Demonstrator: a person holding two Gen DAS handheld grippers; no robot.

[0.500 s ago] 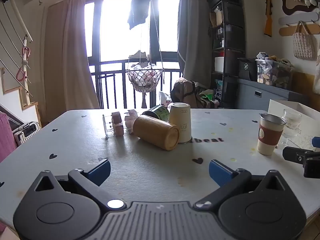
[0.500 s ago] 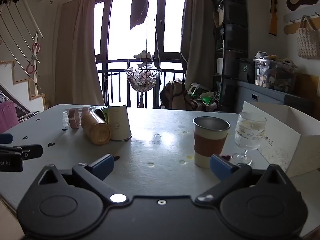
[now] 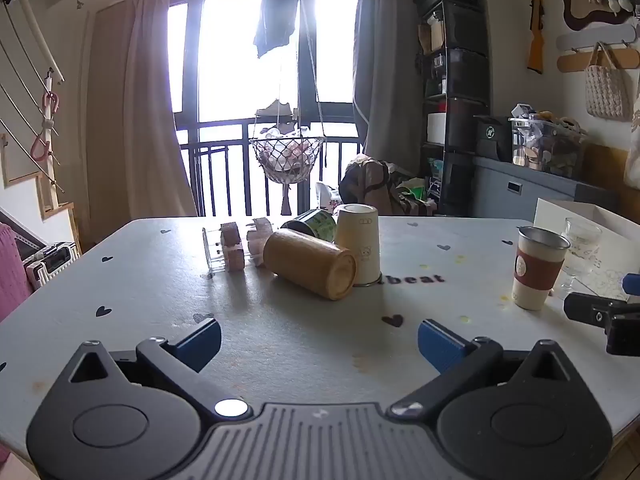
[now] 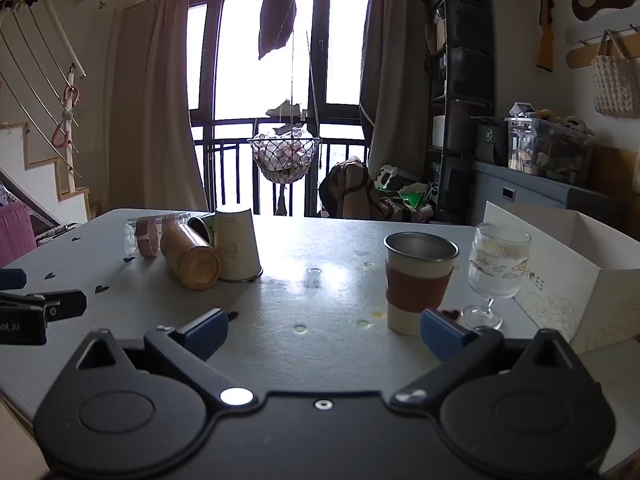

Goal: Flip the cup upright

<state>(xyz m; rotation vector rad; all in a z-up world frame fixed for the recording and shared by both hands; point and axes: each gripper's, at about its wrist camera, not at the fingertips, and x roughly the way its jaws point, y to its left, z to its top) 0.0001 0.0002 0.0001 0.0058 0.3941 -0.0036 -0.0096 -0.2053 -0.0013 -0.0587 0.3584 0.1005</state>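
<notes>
A cream paper cup [image 3: 359, 242] stands upside down on the table, also in the right wrist view [image 4: 237, 244]. A tan wooden cup [image 3: 310, 263] lies on its side against it, bottom toward me, and shows in the right wrist view [image 4: 192, 256]. A green cup [image 3: 314, 224] lies on its side behind them. My left gripper [image 3: 319, 342] is open and empty, near the table's front edge, well short of the cups. My right gripper [image 4: 324, 332] is open and empty; its right finger [image 4: 444, 330] is just in front of an upright metal cup with a brown sleeve [image 4: 418, 280].
A clear glass [image 3: 222, 248] with pink bands lies on its side left of the wooden cup. A stemmed glass [image 4: 494, 270] stands right of the sleeved cup, beside a white box [image 4: 560, 276]. The right gripper's side shows in the left wrist view [image 3: 604, 316].
</notes>
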